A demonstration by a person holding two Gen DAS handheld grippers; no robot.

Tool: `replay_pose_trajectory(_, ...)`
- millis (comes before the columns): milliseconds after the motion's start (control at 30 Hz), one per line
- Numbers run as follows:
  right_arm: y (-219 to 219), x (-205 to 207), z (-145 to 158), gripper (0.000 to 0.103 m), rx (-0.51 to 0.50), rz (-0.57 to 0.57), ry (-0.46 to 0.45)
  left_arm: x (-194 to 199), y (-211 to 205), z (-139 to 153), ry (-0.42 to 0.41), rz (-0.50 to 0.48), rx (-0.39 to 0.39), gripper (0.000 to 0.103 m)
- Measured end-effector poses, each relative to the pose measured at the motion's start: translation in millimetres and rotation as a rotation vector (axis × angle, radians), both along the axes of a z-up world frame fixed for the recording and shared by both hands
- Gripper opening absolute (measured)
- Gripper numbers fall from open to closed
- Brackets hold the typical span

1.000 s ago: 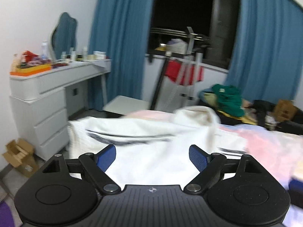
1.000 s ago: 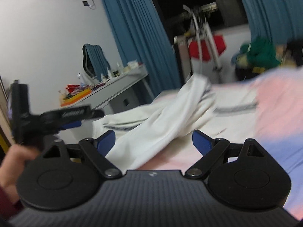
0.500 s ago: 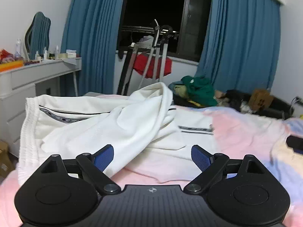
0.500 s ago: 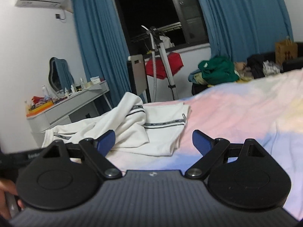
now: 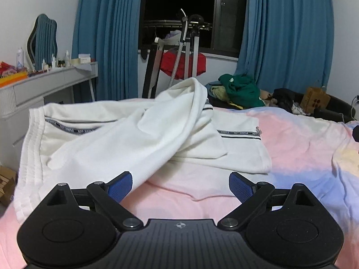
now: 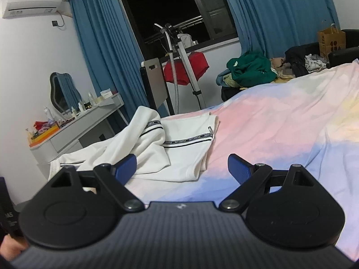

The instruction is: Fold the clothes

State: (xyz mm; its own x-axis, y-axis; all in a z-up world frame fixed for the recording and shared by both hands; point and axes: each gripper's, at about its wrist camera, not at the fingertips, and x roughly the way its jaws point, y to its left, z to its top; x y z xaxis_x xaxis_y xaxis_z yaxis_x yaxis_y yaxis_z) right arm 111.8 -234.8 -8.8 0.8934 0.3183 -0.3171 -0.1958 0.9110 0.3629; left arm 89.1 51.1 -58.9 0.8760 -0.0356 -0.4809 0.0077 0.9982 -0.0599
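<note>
My left tool (image 5: pixel 180 182), jaws opening and empty, sits nearer the white trousers (image 5: pixel 134 139) than my right tool (image 6: pixel 181 167), spread empty.

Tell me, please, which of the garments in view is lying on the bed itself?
The white garment, crumpled on the pink bedsheet. The green one sits in a pile beyond the bed, and the red one hangs by the window.

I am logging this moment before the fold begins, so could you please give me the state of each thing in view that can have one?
White garment: crumpled on the bed, unfolded, one part bunched upward.
Left claw: jaws opening, nothing between them.
Right claw: open, holding nothing.
Curtains: drawn apart.
Bedspread: spread out, slightly wrinkled.
</note>
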Motion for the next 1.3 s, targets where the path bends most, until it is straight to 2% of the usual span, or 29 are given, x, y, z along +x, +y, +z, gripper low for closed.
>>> replay_pose_trajectory(167,0.9,-4.6,1.2,0.090,0.003,0.006,-0.003,3.9,0.3,-9.4,0.033,0.019,-0.018,0.091)
replay_pose_trajectory(367,-0.4,-9.4,3.1,0.090,0.002,0.014,0.001,4.6,-4.0,-3.0,-0.025,0.044,0.009,0.091)
replay_pose_trajectory(467,-1.7,-10.9,4.1,0.090,0.000,0.008,0.009,14.9,-5.5,-1.4,-0.017,0.041,0.019,0.091)
replay_pose_trajectory(533,-2.9,-11.7,4.2,0.090,0.006,0.003,0.021,25.5,-9.4,-4.4,-0.002,0.035,0.058,0.090)
replay_pose_trajectory(667,-4.6,-10.2,2.2,0.090,-0.010,-0.033,0.063,52.8,-18.0,-12.5,0.048,0.036,0.134,0.082)
replay_pose_trajectory(767,-9.2,-6.7,-0.3,0.090,-0.021,-0.075,0.094,82.3,-20.4,-3.5,0.020,0.056,0.135,0.082)
replay_pose_trajectory(933,-29.3,6.2,-10.6,0.090,0.037,-0.118,0.156,144.4,-37.5,26.2,-0.054,0.045,0.181,0.082)
replay_pose_trajectory(1100,-43.9,23.8,-21.5,0.090,0.083,-0.159,0.199,217.2,-65.4,46.4,-0.059,0.021,0.218,0.079)
replay_pose_trajectory(1167,-47.3,30.9,-25.7,0.090,0.094,-0.167,0.209,241.7,-76.1,48.8,-0.072,0.024,0.242,0.073)
replay_pose_trajectory(1200,-48.4,34.4,-27.7,0.090,0.097,-0.169,0.212,252.2,-80.8,47.5,-0.078,0.022,0.254,0.073)
replay_pose_trajectory(1300,-40.8,43.9,-32.6,0.090,0.048,-0.140,0.207,283.4,-94.7,42.9,-0.091,0.019,0.287,0.070)
